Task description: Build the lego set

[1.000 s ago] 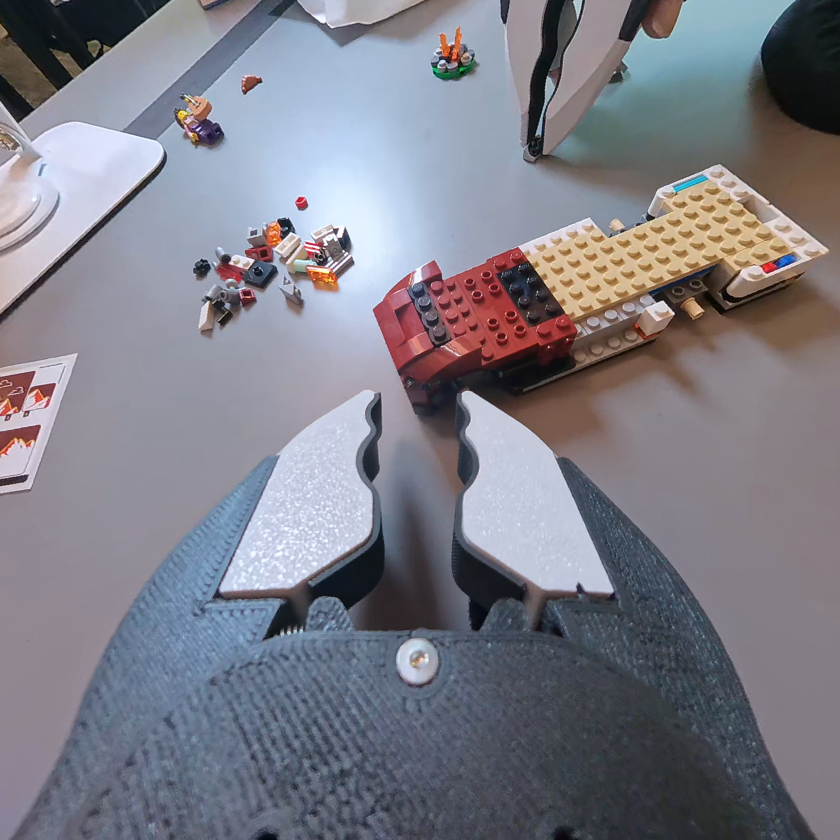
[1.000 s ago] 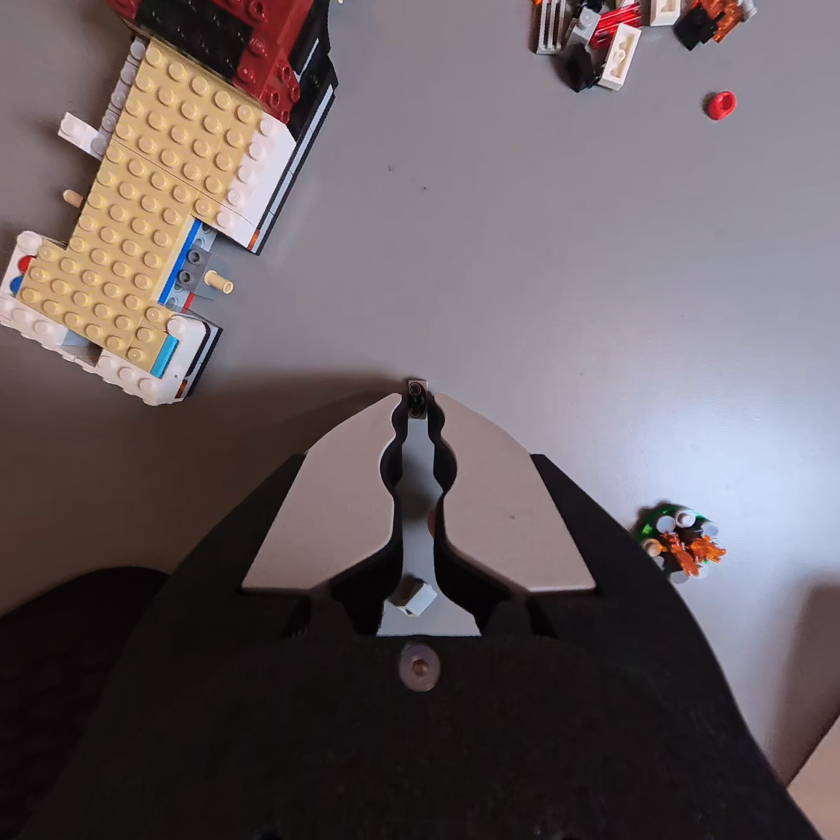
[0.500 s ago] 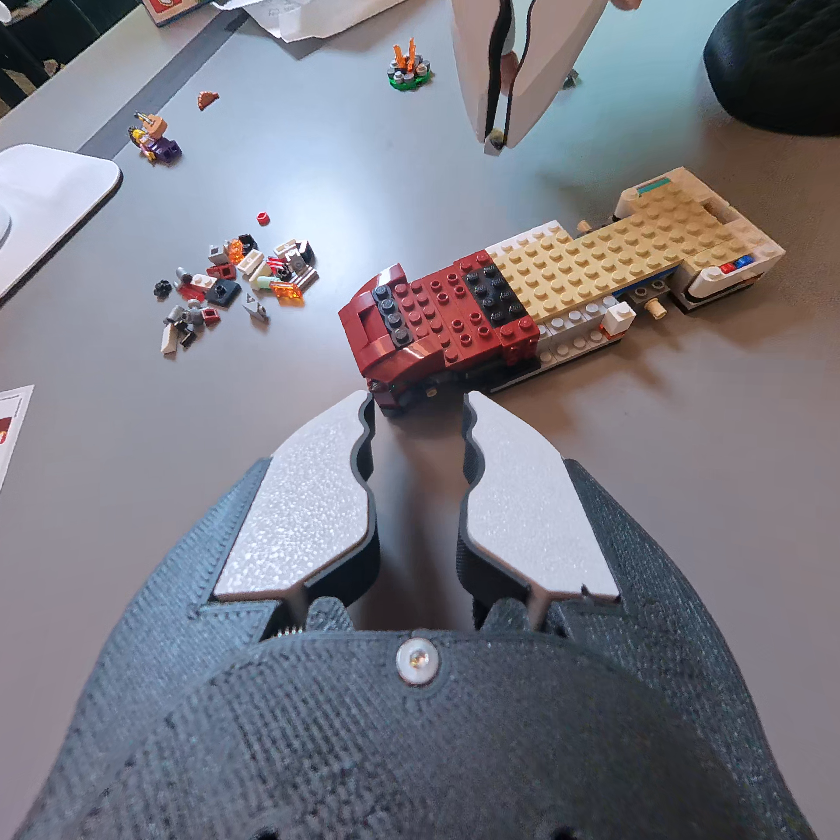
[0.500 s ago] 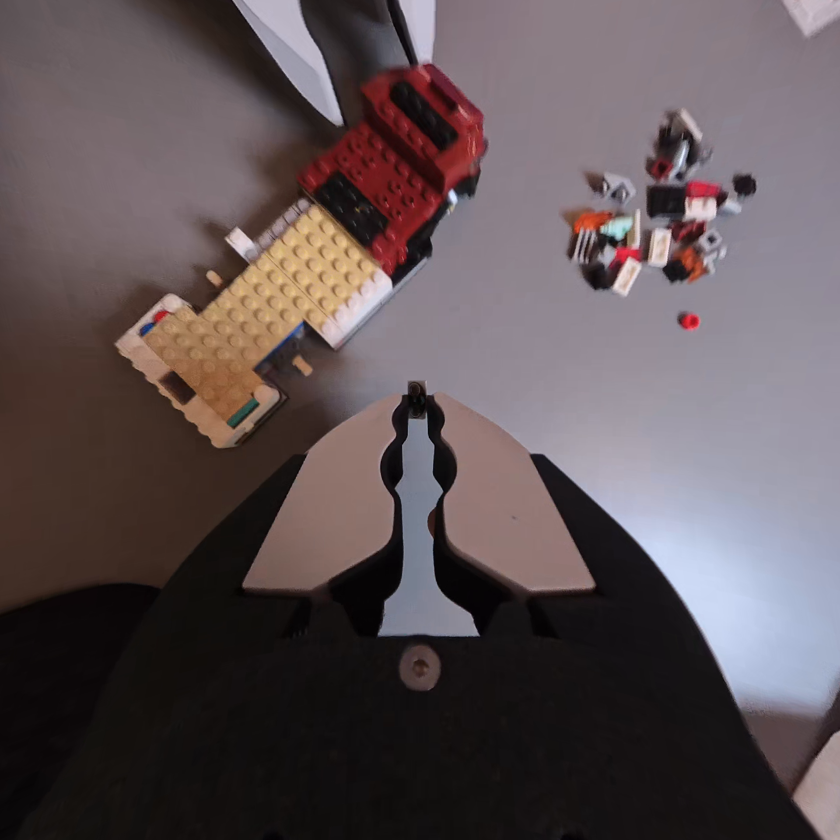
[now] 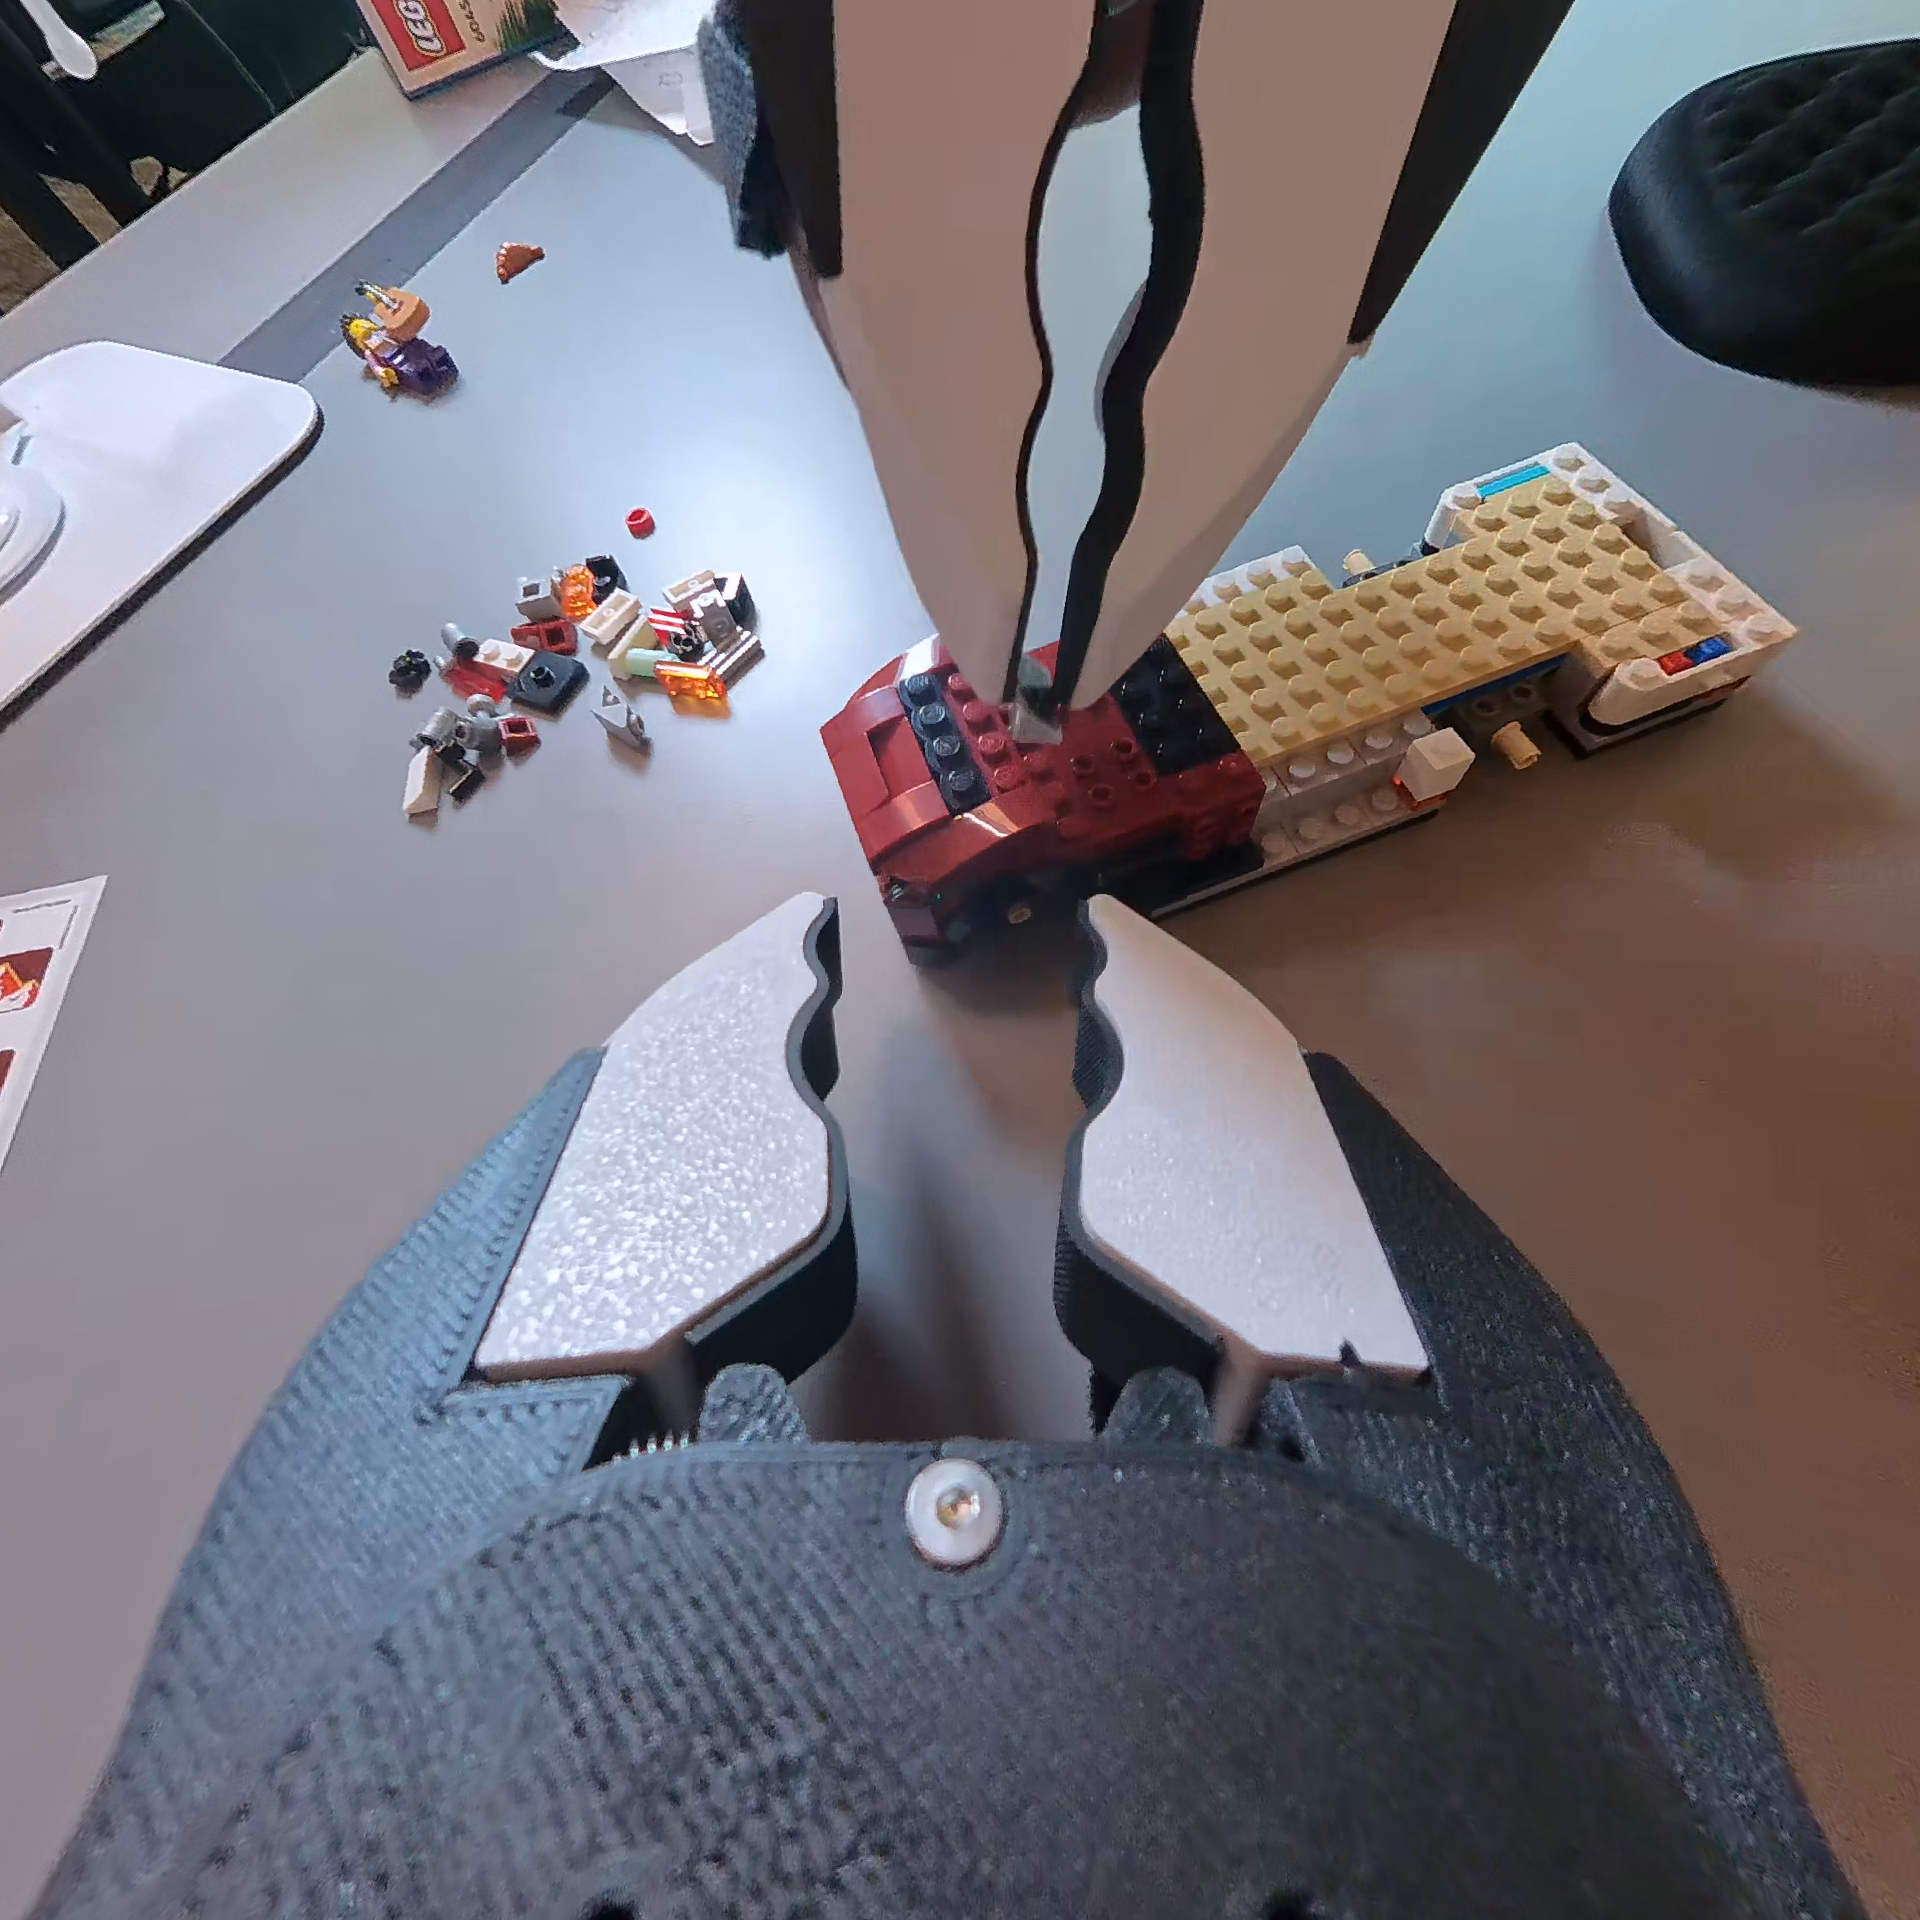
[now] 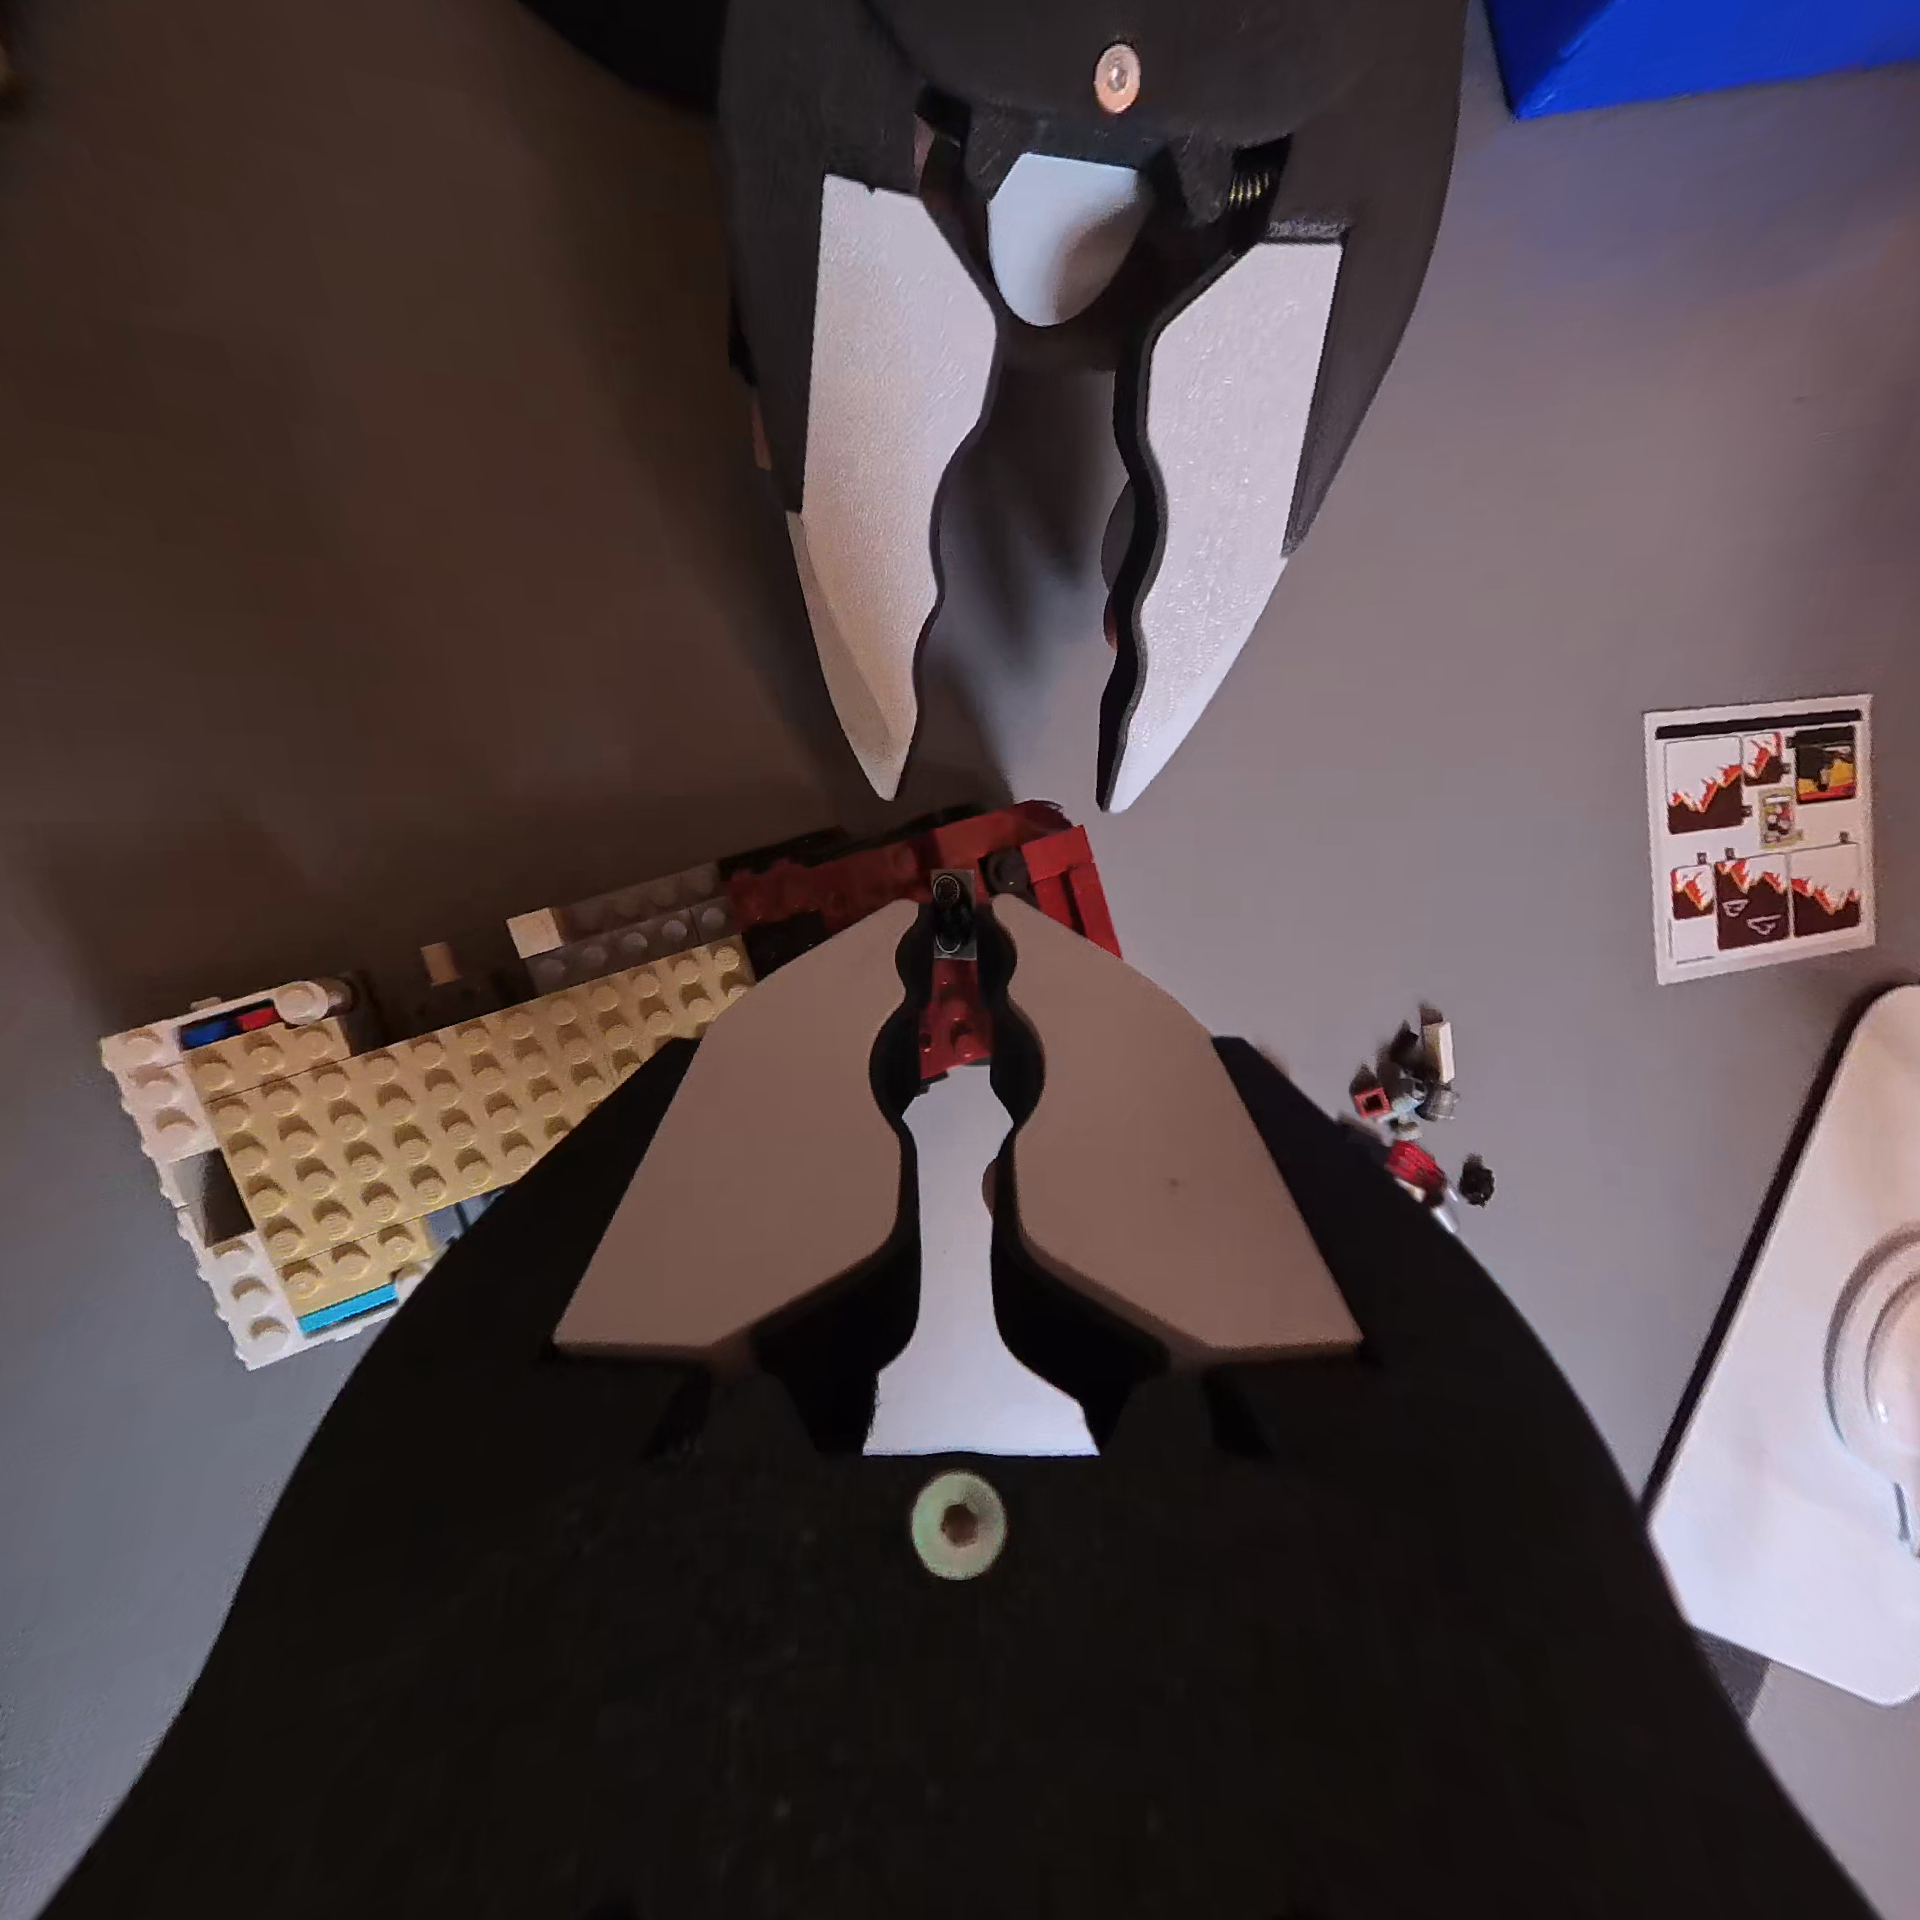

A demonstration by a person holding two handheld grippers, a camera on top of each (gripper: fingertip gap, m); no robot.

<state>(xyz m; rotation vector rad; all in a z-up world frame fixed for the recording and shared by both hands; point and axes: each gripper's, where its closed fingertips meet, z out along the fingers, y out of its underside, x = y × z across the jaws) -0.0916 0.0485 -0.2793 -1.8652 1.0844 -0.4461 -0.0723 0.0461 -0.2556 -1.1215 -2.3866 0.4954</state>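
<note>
- Right tongs (image 6: pixel 954 914) pinch a small grey brick piece (image 5: pixel 1034 717), both tips pressed on its sides; the piece sits on the studded top of the dark red front (image 5: pixel 1049 774) of a toy brick car.
- Left tongs (image 5: pixel 961 914) gape, nothing between them, low over the worktop (image 5: pixel 364 1039). Tips just near of the car's red nose, apart from it, one tip to each side.
- Car's long axis runs from the red nose, nearest the left tongs, away to the far right, ending in the tan and white rear (image 5: pixel 1507 613).
- Loose brick bits (image 5: pixel 571 665) lie left of the car, well apart; sticker sheet (image 6: pixel 1761 836) farther left.
</note>
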